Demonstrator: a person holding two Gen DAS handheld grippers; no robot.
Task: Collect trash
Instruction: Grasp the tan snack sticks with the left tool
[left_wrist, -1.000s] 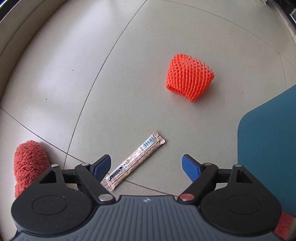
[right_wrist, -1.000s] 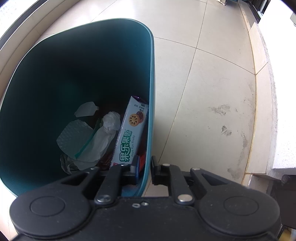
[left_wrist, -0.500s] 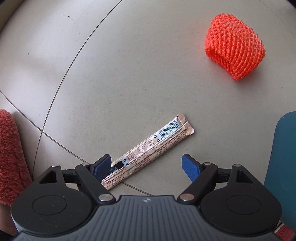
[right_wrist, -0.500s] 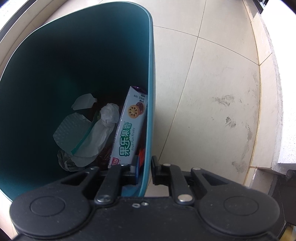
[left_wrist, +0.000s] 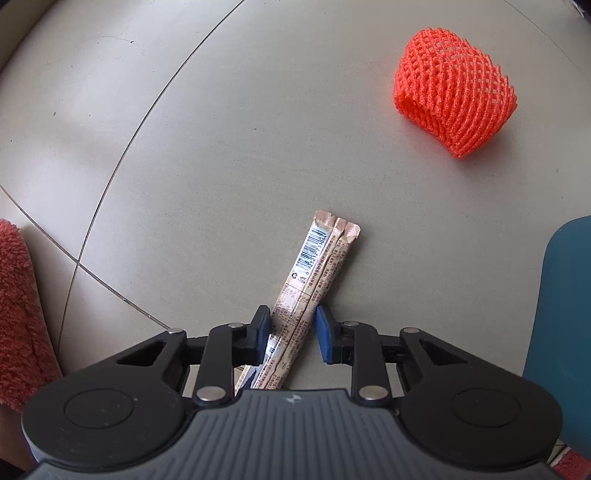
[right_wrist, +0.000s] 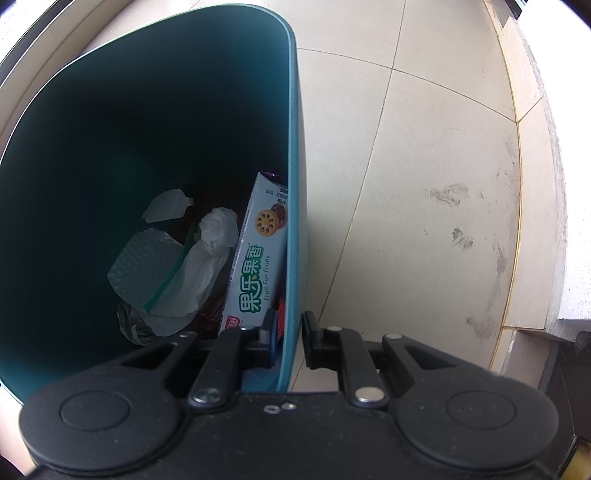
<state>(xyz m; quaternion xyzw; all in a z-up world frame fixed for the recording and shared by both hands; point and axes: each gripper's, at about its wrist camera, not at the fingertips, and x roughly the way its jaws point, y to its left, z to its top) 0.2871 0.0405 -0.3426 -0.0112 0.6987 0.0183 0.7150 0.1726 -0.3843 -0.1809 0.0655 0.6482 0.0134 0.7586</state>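
Step in hand: grasp the sachet strip (left_wrist: 314, 291) lying on the tiled floor (left_wrist: 229, 155).
Left gripper (left_wrist: 291, 328): points straight down; its jaws have just been closing, with the strip between them and both pads against its edges.
Right gripper (right_wrist: 288, 332): clamped on the rim of the teal bin (right_wrist: 295, 155), steadying it.
Bin contents: biscuit box (right_wrist: 255, 266) and crumpled plastic.
Remaining trash: orange foam net (left_wrist: 454, 96), well apart from the strip.
Technique: confirm the pinch is firm, lift vertically, keep the long free end from snagging, carry over the bin opening.
Risk: a thin strip may slide or pivot out.
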